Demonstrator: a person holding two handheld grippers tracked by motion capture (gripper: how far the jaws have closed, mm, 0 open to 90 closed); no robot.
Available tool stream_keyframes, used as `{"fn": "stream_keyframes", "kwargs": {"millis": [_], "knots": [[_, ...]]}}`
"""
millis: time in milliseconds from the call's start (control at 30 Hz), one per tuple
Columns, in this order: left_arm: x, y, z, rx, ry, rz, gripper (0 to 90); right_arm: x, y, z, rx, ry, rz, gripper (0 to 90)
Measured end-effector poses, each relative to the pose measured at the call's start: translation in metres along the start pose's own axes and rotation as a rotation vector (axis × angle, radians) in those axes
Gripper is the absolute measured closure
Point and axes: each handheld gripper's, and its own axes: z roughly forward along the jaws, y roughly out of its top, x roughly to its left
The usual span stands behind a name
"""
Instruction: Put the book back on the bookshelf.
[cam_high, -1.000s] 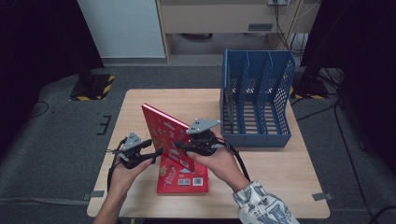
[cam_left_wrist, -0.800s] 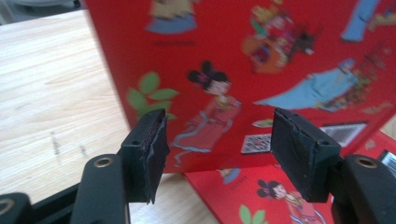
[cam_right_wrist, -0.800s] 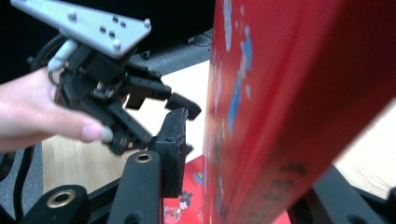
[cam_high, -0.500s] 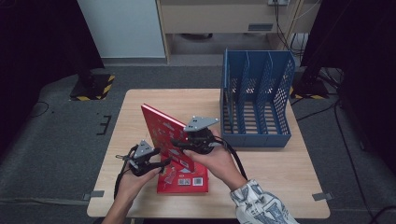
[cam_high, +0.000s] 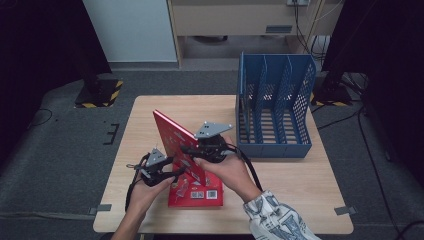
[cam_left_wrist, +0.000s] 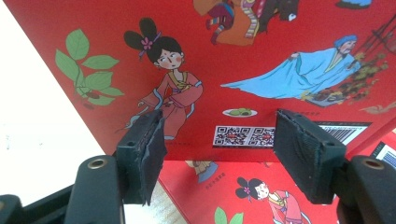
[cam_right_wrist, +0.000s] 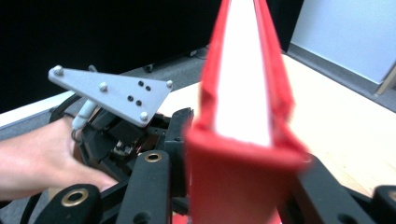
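1. A red book (cam_high: 177, 145) stands tilted on edge near the middle of the wooden counter (cam_high: 300, 190), its upper corner raised toward the far left and its cover turned toward the person's left.
2. A second red book (cam_high: 197, 192) lies flat on the counter under the lower end of the first, with printed code squares showing on its near part.
3. The right gripper (cam_high: 192, 150) is clamped on the raised book: in the right gripper view the red book (cam_right_wrist: 243, 154) sits edge-on between the two black jaws, white pages showing between the covers. Its jaws have just been closing further, with the book between them.
4. The left gripper (cam_high: 170, 167) sits just beside the raised book's cover, low and on the person's left. In the left gripper view its jaws stand apart (nothing is pinched between them), and the illustrated red cover (cam_left_wrist: 224, 70) lies beyond the pads (cam_left_wrist: 149, 149). These jaws have just been opening a little.
5. A blue slotted file rack (cam_high: 275, 107) stands on the far right part of the counter, apart from the books.
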Motion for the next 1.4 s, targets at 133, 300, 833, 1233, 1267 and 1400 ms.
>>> {"fn": "stream_keyframes", "kwargs": {"millis": [133,300,833,1233,1267,1400], "knots": [[-0.001,-0.002,0.001,0.006,-0.009,0.005,33.4,0.0,0.001,0.0,-0.014,0.005,0.006,66.5],[-0.003,-0.002,0.002,0.008,-0.003,0.001,32.7,0.001,0.004,0.001,-0.021,0.001,0.003,67.1],[-0.007,-0.002,0.004,0.022,-0.018,0.013,32.9,-0.006,0.013,0.005,-0.042,-0.023,0.014,69.8],[-0.001,-0.002,-0.001,0.003,-0.011,-0.002,30.1,-0.008,0.013,0.007,-0.055,-0.07,0.029,76.2],[0.001,-0.003,-0.003,0.004,-0.001,-0.004,28.6,-0.009,0.013,0.007,-0.056,-0.075,0.033,76.9],[0.018,-0.007,-0.012,0.004,0.051,-0.022,27.7,-0.013,0.013,0.007,-0.064,-0.063,0.044,78.5]]}}
